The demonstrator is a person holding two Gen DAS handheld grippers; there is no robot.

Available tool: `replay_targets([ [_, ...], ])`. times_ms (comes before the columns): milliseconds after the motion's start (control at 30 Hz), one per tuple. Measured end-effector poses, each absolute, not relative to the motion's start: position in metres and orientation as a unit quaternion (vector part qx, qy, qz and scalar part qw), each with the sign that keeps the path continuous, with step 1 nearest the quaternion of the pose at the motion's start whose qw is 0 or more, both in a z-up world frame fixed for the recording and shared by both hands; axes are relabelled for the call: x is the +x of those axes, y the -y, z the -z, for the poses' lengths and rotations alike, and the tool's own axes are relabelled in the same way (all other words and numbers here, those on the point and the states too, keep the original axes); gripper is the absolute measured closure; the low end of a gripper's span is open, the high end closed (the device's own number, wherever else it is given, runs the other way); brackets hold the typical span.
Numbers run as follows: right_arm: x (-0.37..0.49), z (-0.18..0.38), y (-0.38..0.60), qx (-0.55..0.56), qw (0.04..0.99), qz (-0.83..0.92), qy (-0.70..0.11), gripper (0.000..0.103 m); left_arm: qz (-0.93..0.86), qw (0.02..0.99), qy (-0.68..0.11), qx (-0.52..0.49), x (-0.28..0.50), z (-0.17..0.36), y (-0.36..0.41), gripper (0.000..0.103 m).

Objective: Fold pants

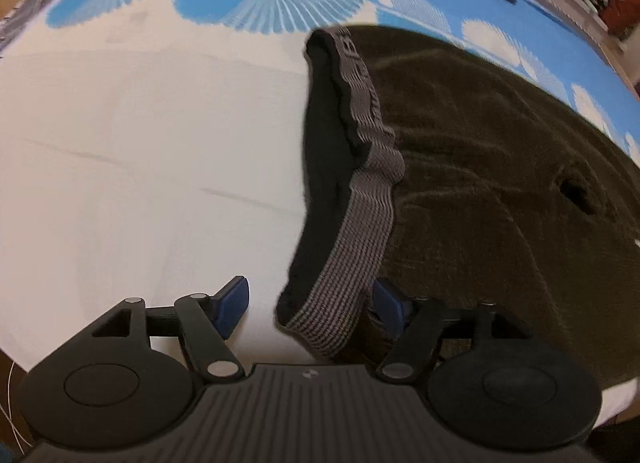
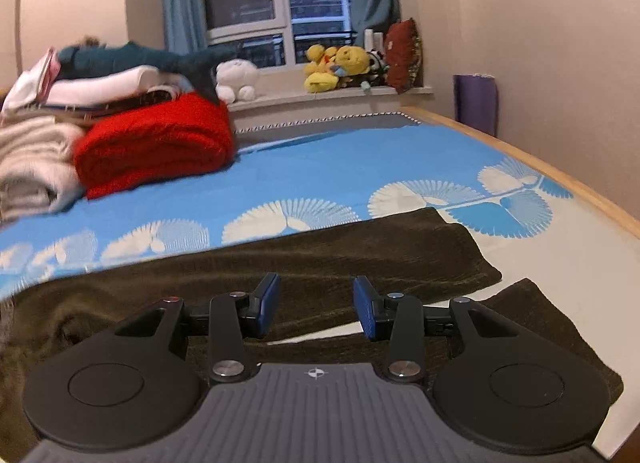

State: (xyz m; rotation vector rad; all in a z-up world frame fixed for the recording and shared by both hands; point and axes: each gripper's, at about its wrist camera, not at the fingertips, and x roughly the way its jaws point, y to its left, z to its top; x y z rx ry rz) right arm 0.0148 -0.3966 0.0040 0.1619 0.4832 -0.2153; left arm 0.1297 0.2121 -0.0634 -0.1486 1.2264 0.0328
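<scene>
A: Left gripper (image 1: 308, 305): two blue, ribbed pads on black linkage arms, jaws apart. One corner of the waistband (image 1: 352, 199) lies between them; the right pad sits partly behind the band, and no squeeze on it can be seen.

B: Right gripper (image 2: 316, 309)?

A: Same build, two blue pads, jaws apart with nothing between them. It hangs over the pants (image 2: 320, 263), just above the legs.

B: Item count on the bed (image 2: 520, 263)?

A: One pair of pants, spread flat on the sheet (image 1: 120, 163). Two legs show in the right wrist view, with a narrow wedge of white sheet between them. One waistband: grey elastic, finely ribbed, gaping open so the black lining shows.

B: Fabric?

A: Dark olive-brown, soft and napped (like velvet or fine cord). One small dark slit (image 1: 576, 191) shows on the seat area.

B: Bedding?

A: One sheet, white near the pants, blue beyond, printed with white fan shapes. One red blanket (image 2: 156, 147), fuzzy, folded thick. Beside it, one stack of pale folded cloth (image 2: 36, 167).

B: Windowsill?

A: Yellow plush toys (image 2: 340, 67), clustered (count unclear), one white plush (image 2: 236, 81), one dark red cushion (image 2: 402, 55) standing on edge.
</scene>
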Motion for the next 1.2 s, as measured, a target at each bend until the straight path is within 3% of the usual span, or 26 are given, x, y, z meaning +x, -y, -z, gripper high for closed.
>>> replay_targets([
  [267,0.018,0.000,0.400,0.084,0.959,0.108,-0.248,0.060,0.003,0.790,-0.613,0.000,0.137,0.084,-0.185,0.032],
  [433,0.018,0.001,0.399,0.085,0.959,0.105,-0.248,0.060,0.009,0.796,-0.604,0.039,0.132,0.086,-0.178,0.055],
  [600,0.018,0.001,0.400,0.088,0.959,0.108,-0.248,0.060,0.021,0.811,-0.583,0.048,0.125,0.078,-0.177,0.062],
  [867,0.023,0.000,0.390,0.088,0.959,0.104,-0.249,0.060,0.025,0.815,-0.579,0.024,0.107,0.071,-0.200,0.063],
  [1000,0.025,-0.001,0.379,0.072,0.960,0.094,-0.253,0.060,0.018,0.815,-0.578,0.035,0.108,0.070,-0.196,0.049],
  [1200,0.024,-0.001,0.380,0.063,0.959,0.097,-0.257,0.059,0.044,0.856,-0.514,0.033,0.110,0.046,-0.180,0.049],
])
